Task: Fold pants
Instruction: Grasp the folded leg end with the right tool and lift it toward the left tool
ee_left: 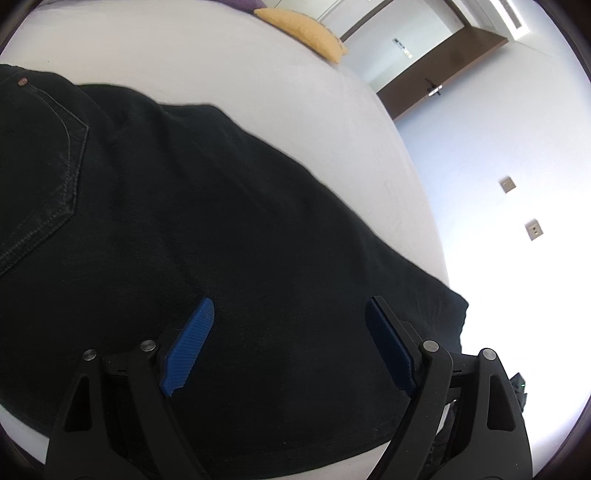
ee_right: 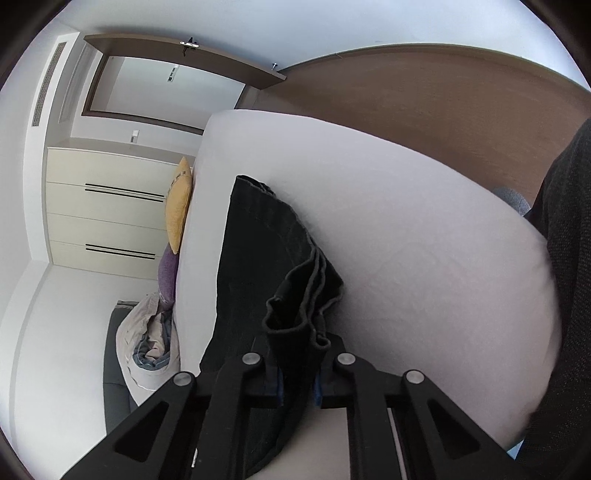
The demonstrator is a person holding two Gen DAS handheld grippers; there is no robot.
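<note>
Pants (ee_left: 221,229) partly folded on bed (ee_left: 184,55) — final fold pending.
Right gripper (ee_right: 299,391) clamps bunched hems near bed edge; left gripper (ee_left: 288,325) hovers, jaws apart.

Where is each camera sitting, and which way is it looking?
Left wrist: sits on the open left claw, looking down its blue fingers over the black pants on the white bed.
Right wrist: sits on the right claw, shut on the pants' hem, looking along the bed toward the drawers.
Both show the pants, bed, and yellow pillow.
</note>
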